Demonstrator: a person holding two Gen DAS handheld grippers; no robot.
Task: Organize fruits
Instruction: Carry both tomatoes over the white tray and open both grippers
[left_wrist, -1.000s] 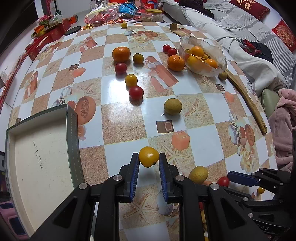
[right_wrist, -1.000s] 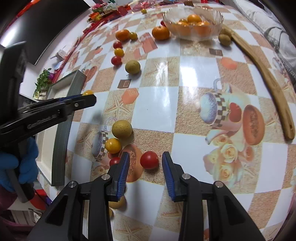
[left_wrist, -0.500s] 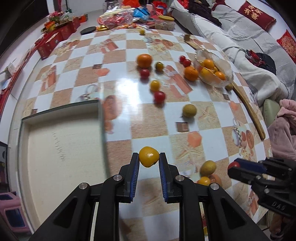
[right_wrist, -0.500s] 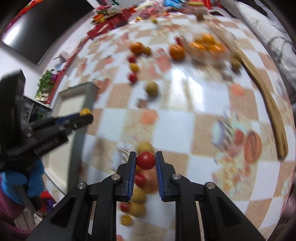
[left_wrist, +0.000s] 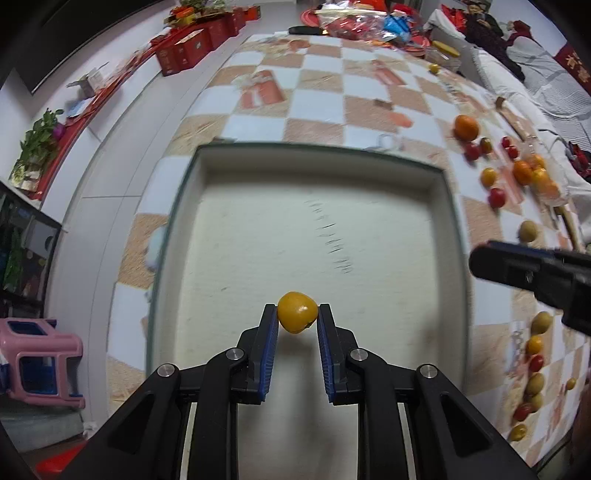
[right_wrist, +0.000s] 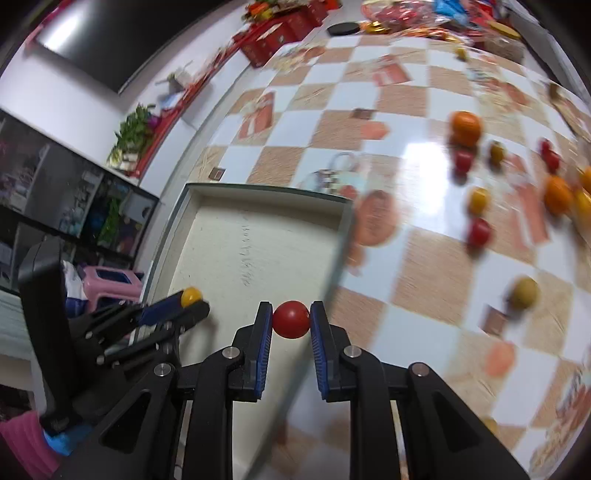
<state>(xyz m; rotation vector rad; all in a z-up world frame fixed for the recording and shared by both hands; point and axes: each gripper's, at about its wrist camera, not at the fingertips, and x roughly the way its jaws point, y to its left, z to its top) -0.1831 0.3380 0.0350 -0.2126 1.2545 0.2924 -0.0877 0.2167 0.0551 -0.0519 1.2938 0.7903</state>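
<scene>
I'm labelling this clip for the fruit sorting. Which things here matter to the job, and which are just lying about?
Part of the job:
yellow fruit in the left claw
red fruit in the right claw
tray
loose fruits on the table

Lying about:
pink stool
red boxes
potted plant

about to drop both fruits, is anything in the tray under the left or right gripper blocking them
Nothing visible does. The left gripper holds a yellow tomato over the bare floor of the tray. The right gripper holds a red tomato near the tray's right wall, which may catch it.
</scene>
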